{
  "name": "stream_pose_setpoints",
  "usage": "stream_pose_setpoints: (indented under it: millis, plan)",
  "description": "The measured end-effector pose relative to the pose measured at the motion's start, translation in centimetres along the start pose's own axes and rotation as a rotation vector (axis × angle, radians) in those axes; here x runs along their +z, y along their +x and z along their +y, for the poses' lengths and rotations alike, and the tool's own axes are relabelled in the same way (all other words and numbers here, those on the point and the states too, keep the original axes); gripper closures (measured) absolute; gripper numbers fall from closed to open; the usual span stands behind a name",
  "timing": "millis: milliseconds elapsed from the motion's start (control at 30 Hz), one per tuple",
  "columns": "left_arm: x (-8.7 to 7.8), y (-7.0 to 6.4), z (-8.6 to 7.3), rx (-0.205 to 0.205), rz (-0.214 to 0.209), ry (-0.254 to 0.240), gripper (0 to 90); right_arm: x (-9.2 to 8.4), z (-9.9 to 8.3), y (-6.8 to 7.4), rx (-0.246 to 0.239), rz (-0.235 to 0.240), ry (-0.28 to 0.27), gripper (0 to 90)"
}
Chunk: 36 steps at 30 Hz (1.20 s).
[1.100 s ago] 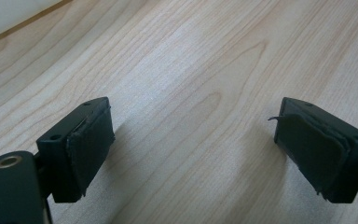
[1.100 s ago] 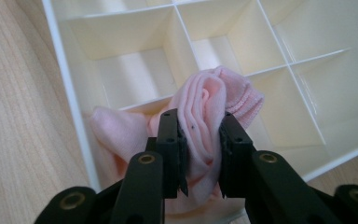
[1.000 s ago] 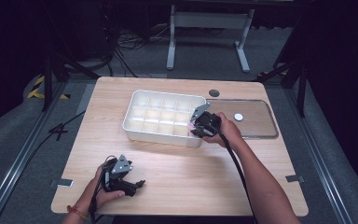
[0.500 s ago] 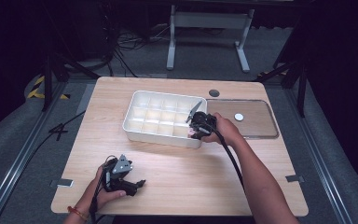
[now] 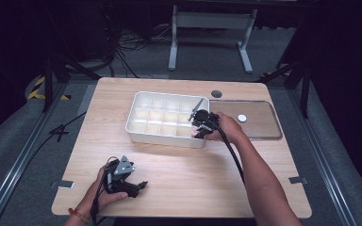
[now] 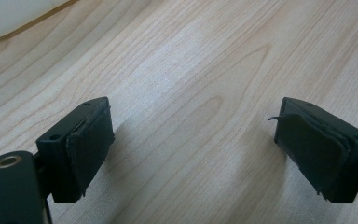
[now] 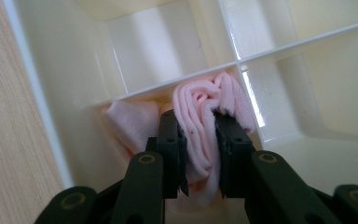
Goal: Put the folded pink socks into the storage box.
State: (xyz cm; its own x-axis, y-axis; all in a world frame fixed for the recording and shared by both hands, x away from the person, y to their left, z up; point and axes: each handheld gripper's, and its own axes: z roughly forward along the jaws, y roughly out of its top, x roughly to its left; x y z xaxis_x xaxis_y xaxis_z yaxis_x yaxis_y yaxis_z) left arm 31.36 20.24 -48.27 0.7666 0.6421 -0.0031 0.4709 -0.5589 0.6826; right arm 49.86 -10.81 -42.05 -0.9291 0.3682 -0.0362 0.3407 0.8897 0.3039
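A white divided storage box [image 5: 143, 133] stands in the middle of the wooden table. My right gripper [image 5: 199, 127] reaches into its near right corner compartment. In the right gripper view the jaws are shut on a folded pale pink cloth [image 7: 200, 126], which bulges above the fingertips [image 7: 170, 135] and rests against a divider wall [image 7: 135, 91]. My left gripper [image 5: 139, 186] lies low near the table's front left edge. In the left gripper view its pads [image 6: 91, 144] stand wide apart over bare wood, with nothing between them.
A clear flat lid [image 5: 264, 127] lies to the right of the box with a small white disc [image 5: 242, 117] on it. A dark round grommet [image 5: 216, 93] sits in the tabletop behind it. Cables and a metal stand are on the floor beyond the table.
The right hand has shifted slightly left and lower at the box's near right corner. The left gripper has stayed where it was.
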Motion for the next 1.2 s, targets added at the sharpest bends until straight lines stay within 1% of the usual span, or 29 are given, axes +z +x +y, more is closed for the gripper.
stream_pose_setpoints:
  millis: [67, 167, 300, 333, 367, 433, 533, 600, 633, 667, 733, 833, 967, 1067, 1133, 1200]
  plan:
    - [0.0, 0.0, 0.0, -0.003, -0.003, 0.0, 11.7, 0.0, -0.1, -0.1, 0.005, 0.009, -0.011, 73.9]
    - [0.1, 0.0, 0.0, -0.008, -0.006, -0.002, 11.7, -0.2, -0.3, -0.2, 0.011, -0.005, -0.022, 72.7]
    - [0.1, 0.0, 0.0, -0.008, -0.006, -0.002, 11.7, -0.3, -0.5, -0.1, 0.02, -0.004, -0.042, 71.6]
    - [0.1, 0.0, 0.0, -0.007, -0.006, -0.001, 11.7, -0.4, -0.5, -0.2, 0.02, -0.005, -0.04, 71.2]
    - [0.1, 0.0, 0.0, -0.008, -0.006, -0.002, 11.7, -0.5, -0.6, -0.1, 0.031, -0.003, -0.047, 70.7]
    - [0.1, 0.0, 0.0, -0.008, -0.007, -0.001, 11.7, -0.7, -0.6, -0.1, 0.031, -0.007, -0.051, 69.5]
    - [0.1, -0.1, 0.0, -0.011, -0.007, -0.003, 11.7, -0.9, -0.7, -0.1, 0.042, -0.002, -0.063, 68.3]
    - [0.1, -0.1, 0.0, -0.011, -0.007, -0.003, 11.7, -1.2, -0.8, -0.1, 0.05, 0.003, -0.078, 66.1]
    - [0.1, -0.1, 0.0, -0.01, -0.007, -0.003, 11.7, -1.4, -0.8, -0.1, 0.05, -0.004, -0.085, 66.1]
    - [0.1, -0.1, 0.0, -0.01, -0.006, -0.004, 11.7, -1.8, -1.0, -0.1, 0.061, -0.005, -0.11, 65.7]
    - [0.1, -0.1, 0.0, -0.011, -0.006, -0.004, 11.7, -2.0, -1.1, -0.1, 0.066, -0.005, -0.117, 65.2]
    - [0.1, -0.1, 0.0, -0.01, -0.006, -0.004, 11.7, -2.5, -1.4, -0.1, 0.087, -0.014, -0.146, 63.5]
    - [0.1, 0.0, 0.0, -0.009, -0.007, -0.006, 11.6, -3.0, -1.8, 0.3, 0.089, -0.019, -0.173, 61.4]
    - [0.1, 0.0, 0.0, -0.011, -0.007, -0.006, 11.5, -3.2, -2.2, 0.7, 0.09, -0.035, -0.194, 59.8]
    - [0.1, 0.0, 0.0, -0.011, -0.007, -0.006, 11.5, -3.6, -2.5, 0.9, 0.098, -0.037, -0.217, 58.6]
    - [0.1, 0.0, 0.0, -0.009, -0.009, -0.005, 11.5, -4.3, -2.8, 1.1, 0.109, -0.052, -0.243, 56.7]
